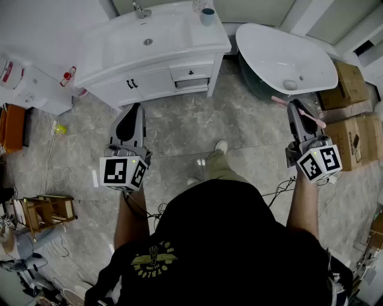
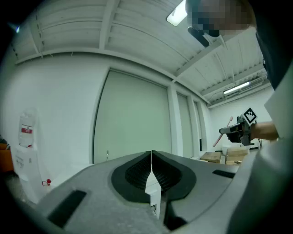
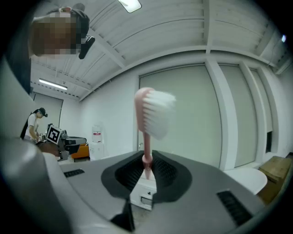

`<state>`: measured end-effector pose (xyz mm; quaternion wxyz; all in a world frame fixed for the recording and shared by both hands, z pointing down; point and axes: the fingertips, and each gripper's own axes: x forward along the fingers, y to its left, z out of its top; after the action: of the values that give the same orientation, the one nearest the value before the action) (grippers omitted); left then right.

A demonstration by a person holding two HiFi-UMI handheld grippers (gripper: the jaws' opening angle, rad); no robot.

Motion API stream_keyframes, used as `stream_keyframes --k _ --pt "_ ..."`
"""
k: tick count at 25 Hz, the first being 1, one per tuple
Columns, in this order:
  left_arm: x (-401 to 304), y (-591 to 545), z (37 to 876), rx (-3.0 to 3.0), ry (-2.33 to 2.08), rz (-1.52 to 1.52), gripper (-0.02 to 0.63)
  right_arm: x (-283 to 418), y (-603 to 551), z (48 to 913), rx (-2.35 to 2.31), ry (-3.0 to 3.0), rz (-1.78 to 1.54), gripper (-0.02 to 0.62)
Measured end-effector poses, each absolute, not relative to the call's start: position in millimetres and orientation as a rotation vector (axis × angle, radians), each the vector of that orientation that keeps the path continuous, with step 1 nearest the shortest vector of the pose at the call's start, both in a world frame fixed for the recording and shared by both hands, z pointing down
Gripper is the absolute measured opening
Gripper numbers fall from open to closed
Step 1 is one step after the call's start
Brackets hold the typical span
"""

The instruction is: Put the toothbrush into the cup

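My right gripper (image 1: 295, 106) is shut on the neck of a pink toothbrush (image 1: 316, 121). In the right gripper view the toothbrush (image 3: 147, 119) stands upright between the pads, with its white bristles (image 3: 160, 113) facing right. A small blue cup (image 1: 207, 16) stands at the back right of the white vanity top (image 1: 179, 45), far ahead of both grippers. My left gripper (image 1: 133, 110) is held level on the left, in front of the vanity; in its own view the left gripper (image 2: 151, 171) has its jaws touching with nothing between them.
A faucet (image 1: 140, 10) and basin lie left of the cup. A white bathtub (image 1: 281, 60) stands to the right of the vanity, with cardboard boxes (image 1: 350, 83) beyond it. A wooden stool (image 1: 45, 209) and cables lie on the tiled floor at left. Another person (image 3: 33, 125) stands far off.
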<state>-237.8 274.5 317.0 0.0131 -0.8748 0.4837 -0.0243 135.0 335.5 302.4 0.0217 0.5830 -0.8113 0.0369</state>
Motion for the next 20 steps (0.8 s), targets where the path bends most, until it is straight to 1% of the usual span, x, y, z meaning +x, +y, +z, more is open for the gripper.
stream_keyframes --k 14,20 --pt "-181.1 169.8 337.7 -2.759 1.466 -0.186 0.015 172.2 230.8 324.0 1.763 -2.575 0.184 0.054" --pt "-148.7 120.5 341.3 -2.802 1.496 -0.156 0.015 199.1 182.5 317.4 1.704 -2.596 0.164 0.054"
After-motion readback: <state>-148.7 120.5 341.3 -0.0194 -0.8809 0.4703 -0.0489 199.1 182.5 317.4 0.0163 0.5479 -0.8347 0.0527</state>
